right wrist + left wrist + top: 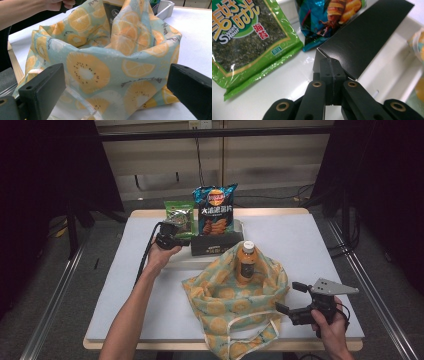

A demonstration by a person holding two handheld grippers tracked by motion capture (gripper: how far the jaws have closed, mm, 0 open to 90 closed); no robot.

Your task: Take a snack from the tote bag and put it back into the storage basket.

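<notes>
Your left hand-held gripper (331,75): jaws pressed together, nothing pinched, tip at near corner of black box (364,37). Green seaweed packet (247,40) lies at 10 o'clock from tip in left gripper view, long axis running 11 to 5, flat on white tray (287,82). Left hand nearer it; spread jaws before reaching. Your right hand-held gripper (112,87): jaws spread wide, empty, facing fruit-print bag (100,67) at 12 o'clock, bottle (246,262) standing inside, on desk (320,245).
</notes>
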